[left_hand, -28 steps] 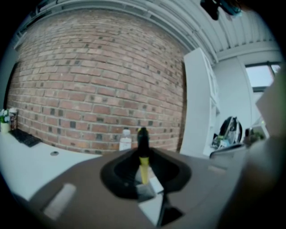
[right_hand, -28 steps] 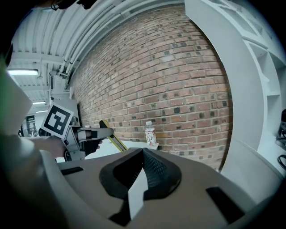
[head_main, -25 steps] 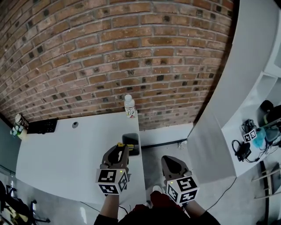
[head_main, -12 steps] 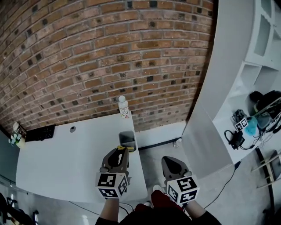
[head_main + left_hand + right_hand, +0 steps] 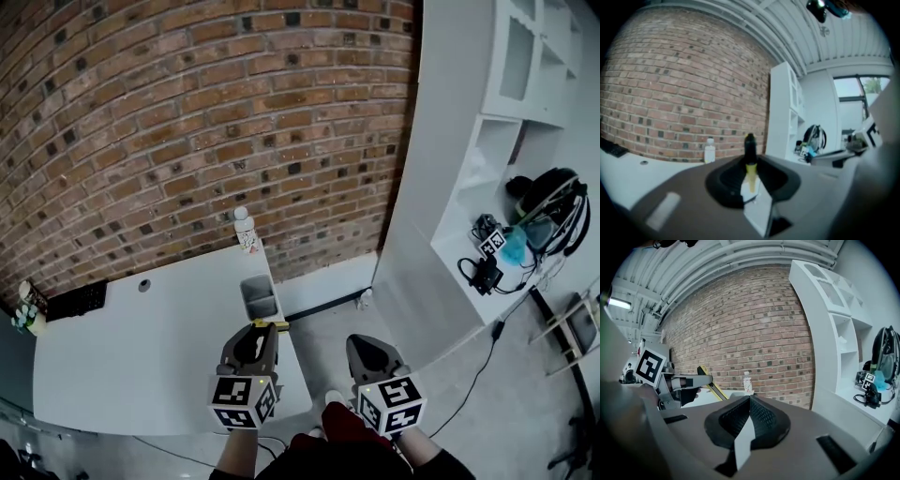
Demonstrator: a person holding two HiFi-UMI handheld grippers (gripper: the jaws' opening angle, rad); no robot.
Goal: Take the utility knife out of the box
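My left gripper (image 5: 260, 330) is shut on a yellow and black utility knife (image 5: 273, 324) and holds it over the white table's (image 5: 131, 356) near right corner. In the left gripper view the knife (image 5: 750, 159) stands up between the jaws, black end outermost. The open grey box (image 5: 261, 298) sits on the table's right edge, just beyond the knife and apart from it. My right gripper (image 5: 367, 343) hangs over the floor to the right of the table, shut with nothing in it. The right gripper view shows the left gripper (image 5: 679, 383) with the knife (image 5: 711, 386) sticking out of it.
A white bottle (image 5: 246, 230) stands at the table's far right corner against the brick wall. A dark keyboard (image 5: 77, 300) lies at the far left. A white shelf unit (image 5: 487, 187) on the right holds headphones (image 5: 548, 202) and cables. Grey floor lies between table and shelf.
Both grippers have drawn back from the box, the left one keeping the knife. The box and bottle now lie farther off and more to the left in the head view.
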